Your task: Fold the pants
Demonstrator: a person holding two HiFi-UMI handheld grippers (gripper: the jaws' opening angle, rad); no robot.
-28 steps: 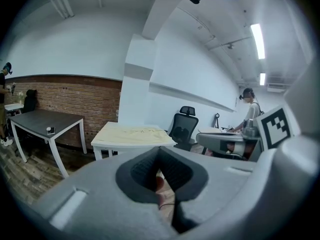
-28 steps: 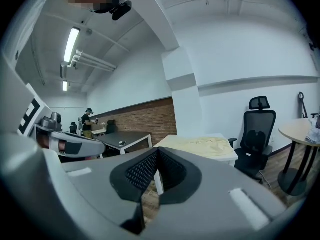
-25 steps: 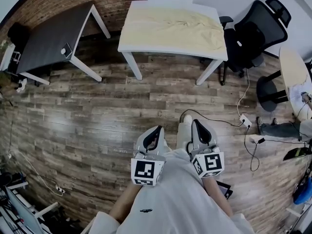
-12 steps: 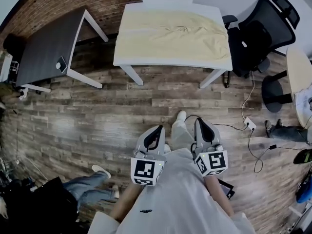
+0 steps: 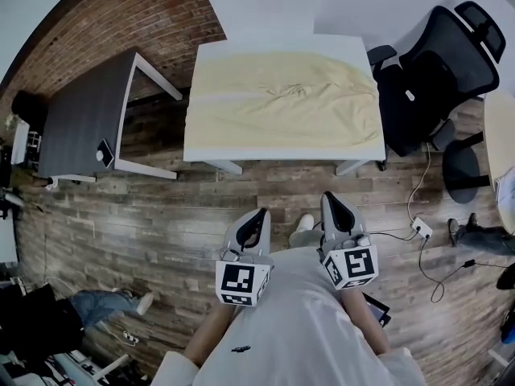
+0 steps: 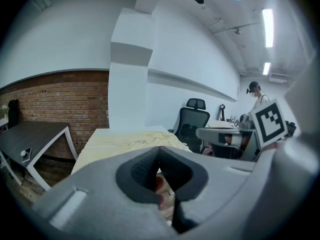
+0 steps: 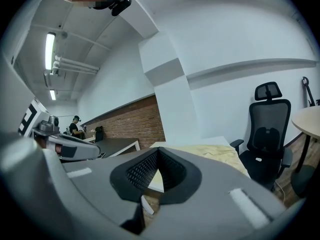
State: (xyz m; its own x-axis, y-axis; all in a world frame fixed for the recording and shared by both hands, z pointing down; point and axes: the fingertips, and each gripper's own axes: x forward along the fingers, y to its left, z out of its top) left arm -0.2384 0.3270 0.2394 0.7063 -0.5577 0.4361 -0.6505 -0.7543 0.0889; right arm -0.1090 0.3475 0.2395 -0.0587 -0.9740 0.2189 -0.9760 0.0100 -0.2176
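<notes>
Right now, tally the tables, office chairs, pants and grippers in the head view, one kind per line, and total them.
Tables: 3: white table, dark grey table, round table at the right edge
Office chair: 1
Pants: 1
Grippers: 2: left gripper, right gripper
Total: 7

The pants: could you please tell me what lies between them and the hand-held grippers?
In the head view, only wooden floor and the edge of the table separate the pants from the left hand-held gripper and right hand-held gripper.
</notes>
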